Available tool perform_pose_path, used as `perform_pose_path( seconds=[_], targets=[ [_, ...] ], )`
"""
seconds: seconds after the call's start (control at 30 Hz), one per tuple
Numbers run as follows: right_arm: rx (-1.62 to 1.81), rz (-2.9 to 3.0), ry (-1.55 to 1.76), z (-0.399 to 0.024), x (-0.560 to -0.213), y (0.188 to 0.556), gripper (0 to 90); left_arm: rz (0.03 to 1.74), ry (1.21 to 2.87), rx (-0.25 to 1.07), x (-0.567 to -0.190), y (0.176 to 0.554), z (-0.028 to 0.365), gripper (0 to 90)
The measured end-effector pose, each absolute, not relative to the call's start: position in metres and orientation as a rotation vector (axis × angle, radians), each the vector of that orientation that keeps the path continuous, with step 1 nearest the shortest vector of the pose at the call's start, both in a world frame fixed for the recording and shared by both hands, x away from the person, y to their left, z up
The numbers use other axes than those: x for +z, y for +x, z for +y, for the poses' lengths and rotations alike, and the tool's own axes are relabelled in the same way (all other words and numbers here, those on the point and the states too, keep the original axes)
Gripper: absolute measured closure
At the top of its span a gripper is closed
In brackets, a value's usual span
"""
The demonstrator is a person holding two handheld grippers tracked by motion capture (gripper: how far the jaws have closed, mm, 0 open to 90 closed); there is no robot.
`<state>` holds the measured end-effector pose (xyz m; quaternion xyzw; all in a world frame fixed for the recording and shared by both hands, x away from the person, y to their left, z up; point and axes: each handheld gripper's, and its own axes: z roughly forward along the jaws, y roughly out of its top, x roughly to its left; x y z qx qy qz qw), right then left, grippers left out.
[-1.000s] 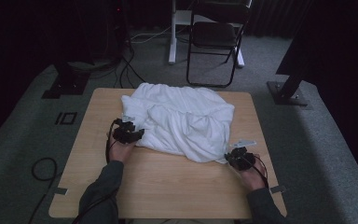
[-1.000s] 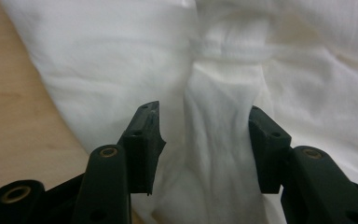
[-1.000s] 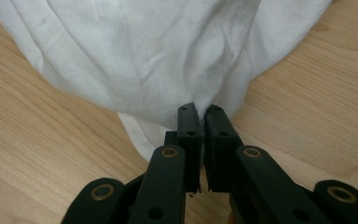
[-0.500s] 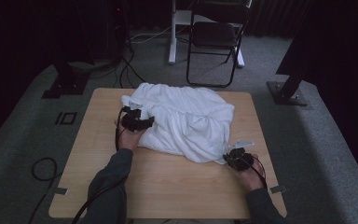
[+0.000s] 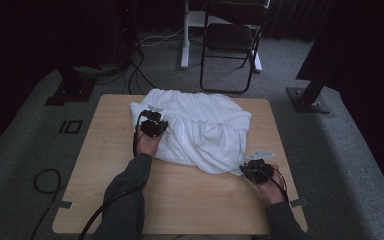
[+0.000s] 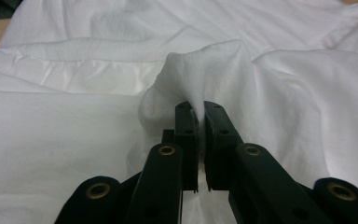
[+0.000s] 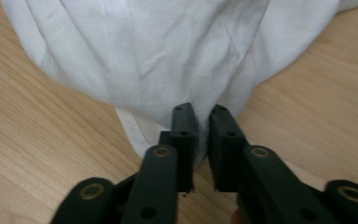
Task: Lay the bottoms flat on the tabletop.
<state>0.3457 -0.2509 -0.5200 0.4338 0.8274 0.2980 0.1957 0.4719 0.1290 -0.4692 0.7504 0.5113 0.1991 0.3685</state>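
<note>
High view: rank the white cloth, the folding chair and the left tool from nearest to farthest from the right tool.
1. White cloth: its near corner lies at the right tool.
2. Left tool: across the table, on the cloth's left part.
3. Folding chair: on the floor beyond the table.

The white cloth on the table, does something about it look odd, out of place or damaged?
Nothing looks damaged or spilled. The white cloth lies bunched and wrinkled on the wooden table, not spread flat. The left hand-held gripper pinches a raised fold of it, and the right hand-held gripper holds its near edge.
</note>
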Motion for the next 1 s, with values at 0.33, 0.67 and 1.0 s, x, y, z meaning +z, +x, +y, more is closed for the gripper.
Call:
perform_pose_path(
  seconds=[0.33, 0.67, 1.0],
  targets=[
    [1.011, 2.204, 1.194, -0.258, -0.488, 0.349, 43.5, 1.215, 1.900, 0.529, -0.452, 0.428, 0.148, 85.8],
    [1.183, 2.173, 1.291, -0.237, -0.486, 0.398, 28.8, 1.213, 1.866, 0.474, -0.458, 0.397, 0.163, 85.7],
    [1.066, 2.288, 1.226, -0.227, -0.489, 0.384, 85.3, 1.241, 1.852, 0.426, -0.471, 0.368, 0.181, 85.6]
  ],
)
